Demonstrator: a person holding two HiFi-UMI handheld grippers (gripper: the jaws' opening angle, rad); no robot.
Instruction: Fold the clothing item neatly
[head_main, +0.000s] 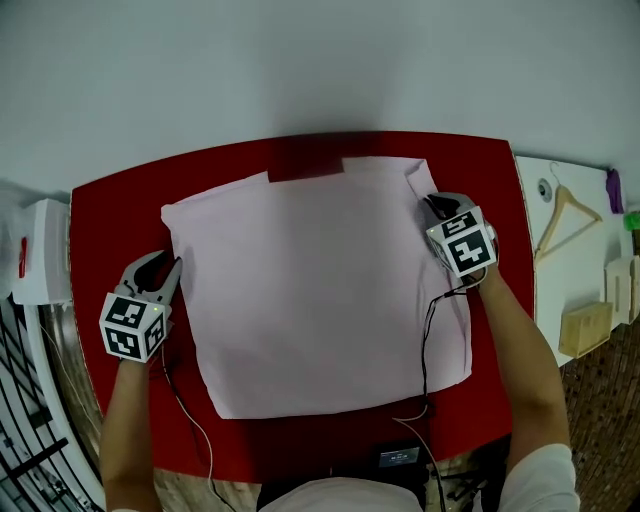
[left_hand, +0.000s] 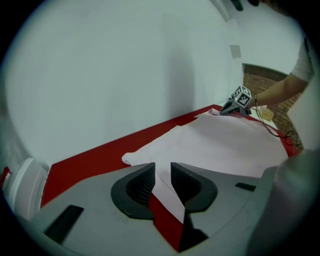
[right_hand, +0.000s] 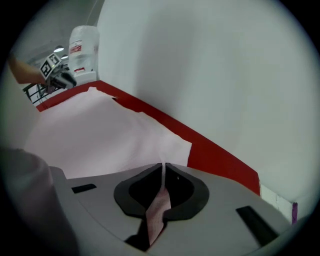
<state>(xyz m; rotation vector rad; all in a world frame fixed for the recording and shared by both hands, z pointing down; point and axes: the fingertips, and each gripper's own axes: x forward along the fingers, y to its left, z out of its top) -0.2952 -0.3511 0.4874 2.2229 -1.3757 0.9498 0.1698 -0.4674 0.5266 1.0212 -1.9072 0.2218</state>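
A pale pink garment (head_main: 320, 290) lies spread flat on the red table (head_main: 110, 210), its far corners folded in. My left gripper (head_main: 172, 268) sits at the garment's left edge. In the left gripper view its jaws (left_hand: 162, 167) stand apart, with the cloth edge (left_hand: 225, 145) and red table showing through the gap and no pad pressing on it. My right gripper (head_main: 432, 205) is at the far right corner. In the right gripper view its jaws (right_hand: 164, 167) are pinched on a thin fold of the pink cloth (right_hand: 100, 135).
A white board at the right carries a wooden hanger (head_main: 565, 210) and wooden blocks (head_main: 585, 328). A white container (head_main: 40, 250) stands off the table's left side. A black cable (head_main: 425, 350) trails from the right gripper across the garment. A pale wall runs behind the table.
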